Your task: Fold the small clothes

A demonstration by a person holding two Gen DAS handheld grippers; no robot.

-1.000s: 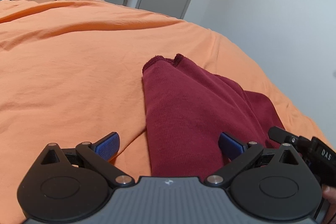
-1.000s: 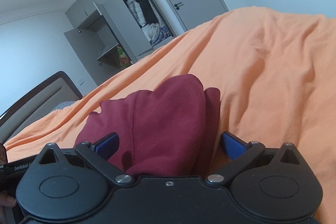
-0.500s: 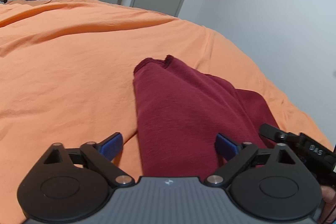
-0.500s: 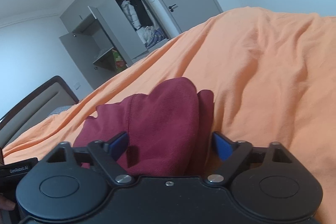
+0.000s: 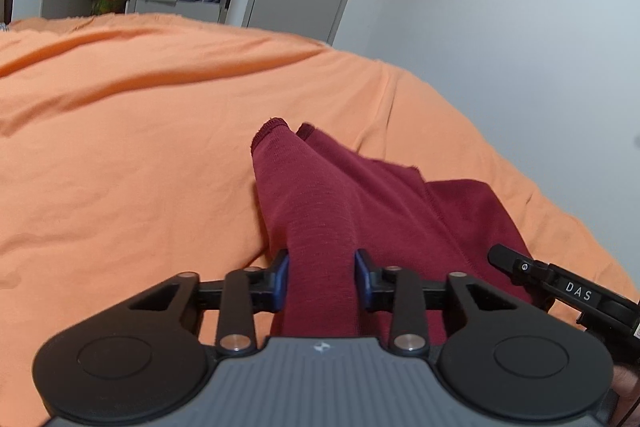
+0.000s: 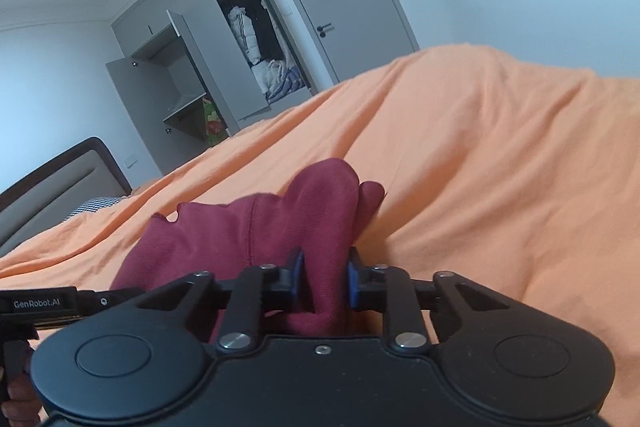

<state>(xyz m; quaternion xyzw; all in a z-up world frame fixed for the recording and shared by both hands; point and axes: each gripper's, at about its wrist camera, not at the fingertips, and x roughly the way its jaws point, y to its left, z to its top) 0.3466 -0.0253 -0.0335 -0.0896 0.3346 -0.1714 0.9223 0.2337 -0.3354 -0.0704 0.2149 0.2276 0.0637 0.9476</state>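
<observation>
I see a bed covered by an orange sheet point(image 5: 152, 131), rumpled into long shallow creases and swelling into a soft ridge in my right wrist view point(image 6: 500, 131). Directly on it lies a dark red garment point(image 5: 344, 187), bunched lengthwise, its hemmed corners pointing away from me; its near part is lifted off the sheet.

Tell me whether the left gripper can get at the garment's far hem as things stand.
Probably not: the left gripper is shut on the garment near edge; the hem lies beyond, unobstructed.
</observation>
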